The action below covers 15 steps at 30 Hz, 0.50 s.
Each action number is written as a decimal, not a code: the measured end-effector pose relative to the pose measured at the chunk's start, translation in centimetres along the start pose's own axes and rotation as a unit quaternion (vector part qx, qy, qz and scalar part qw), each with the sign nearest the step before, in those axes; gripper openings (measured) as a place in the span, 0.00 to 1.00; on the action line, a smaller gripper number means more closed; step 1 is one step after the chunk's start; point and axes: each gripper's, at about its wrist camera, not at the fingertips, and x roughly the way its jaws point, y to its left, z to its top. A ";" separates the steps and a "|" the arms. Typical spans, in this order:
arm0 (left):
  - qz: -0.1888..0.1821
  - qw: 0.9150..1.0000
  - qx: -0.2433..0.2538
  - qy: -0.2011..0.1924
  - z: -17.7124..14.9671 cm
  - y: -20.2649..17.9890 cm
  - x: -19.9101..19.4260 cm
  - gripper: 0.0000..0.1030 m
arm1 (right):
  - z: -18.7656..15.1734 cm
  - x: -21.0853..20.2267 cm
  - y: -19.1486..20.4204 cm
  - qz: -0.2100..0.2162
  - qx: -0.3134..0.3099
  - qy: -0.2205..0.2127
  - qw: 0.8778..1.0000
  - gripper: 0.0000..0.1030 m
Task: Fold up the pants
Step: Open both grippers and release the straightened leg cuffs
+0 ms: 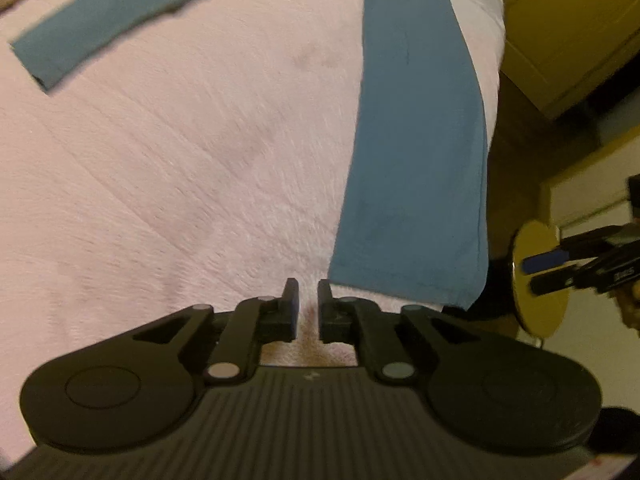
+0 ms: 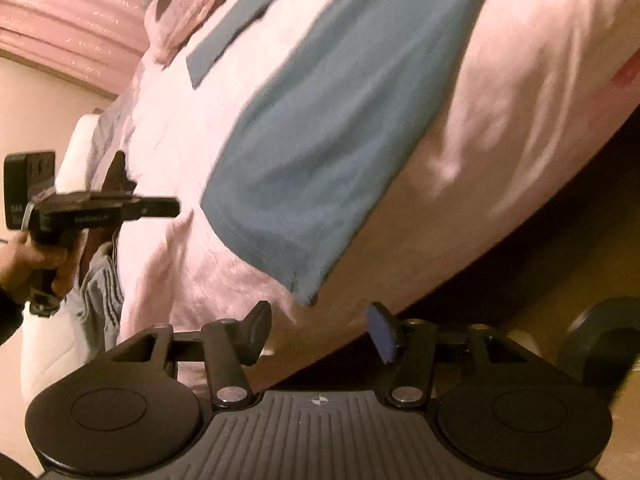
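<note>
The pants (image 1: 416, 152), a blue-grey pair, lie spread flat on a bed covered by a pink blanket (image 1: 180, 168). The legs are splayed apart. One leg runs down along the bed's side edge, and its hem (image 2: 276, 236) lies at the bed's near edge; the other leg (image 1: 104, 28) angles away toward the far side.

The left gripper (image 1: 308, 300) hangs above bare blanket just beside that near hem. Its jaws are almost pressed together, with a narrow gap and nothing between them. The right gripper (image 2: 320, 328) hangs at the bed's near edge just below the hem corner, with jaws spread and empty. Neither touches the cloth.

Judgement: the fold is not yet begun. The step in hand appears to be taking hold of the near leg's hem. It would be done well by pinching both layers at the two hem corners, lifting evenly, and laying this leg squarely over the other, seams aligned and no crease trapped.

Not established: the waistband is cut off at the top of both views. The far leg's hem is blurred. Whether the near leg overhangs the bed's side edge cannot be told. A hand (image 2: 36, 260) holds the left gripper's grip, largely out of frame.
</note>
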 end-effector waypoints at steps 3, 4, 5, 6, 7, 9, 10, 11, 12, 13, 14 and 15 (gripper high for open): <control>0.028 0.999 -0.010 -0.023 1.4 -1.3 -3.1 0.10 | 1.9 -4.1 1.9 -0.039 -0.012 -0.031 0.999 0.49; 0.034 0.999 -0.015 -0.030 1.9 -1.8 -4.1 0.14 | 2.8 -5.7 2.5 -0.061 -0.018 -0.039 0.997 0.50; 0.039 0.998 -0.019 -0.039 2.5 -2.4 -5.1 0.24 | 3.7 -7.2 3.2 -0.081 -0.026 -0.048 0.995 0.50; 0.047 0.997 -0.026 -0.052 3.1 -3.2 -6.3 0.32 | 4.6 -8.7 4.0 -0.101 -0.034 -0.059 0.993 0.50; 0.051 0.996 -0.032 -0.063 3.7 -3.9 -7.5 0.35 | 5.4 -9.9 4.7 -0.118 -0.039 -0.067 0.990 0.50; 0.058 0.994 -0.044 -0.083 4.9 -5.2 -9.9 0.57 | 7.2 -12.3 6.1 -0.151 -0.046 -0.080 0.984 0.51; 0.060 0.993 -0.048 -0.093 5.4 -5.8 -10.8 0.62 | 8.1 -13.6 6.8 -0.160 -0.051 -0.086 0.982 0.51; 0.059 0.992 -0.050 -0.102 6.0 -6.5 -11.7 0.71 | 9.0 -14.5 7.6 -0.169 -0.059 -0.093 0.979 0.51; 0.062 0.990 -0.052 -0.113 6.7 -7.1 -12.6 0.81 | 9.9 -15.6 8.3 -0.181 -0.069 -0.098 0.976 0.51; 0.068 0.989 -0.054 -0.124 7.2 -7.7 -13.5 0.85 | 10.7 -16.2 9.4 -0.192 -0.078 -0.101 0.973 0.51; 0.070 0.987 -0.054 -0.134 7.8 -8.3 -14.3 0.87 | 11.6 -17.0 10.1 -0.201 -0.088 -0.103 0.970 0.51; 0.069 0.986 -0.055 -0.142 8.5 -8.9 -14.8 0.90 | 12.3 -17.6 10.7 -0.204 -0.098 -0.103 0.968 0.51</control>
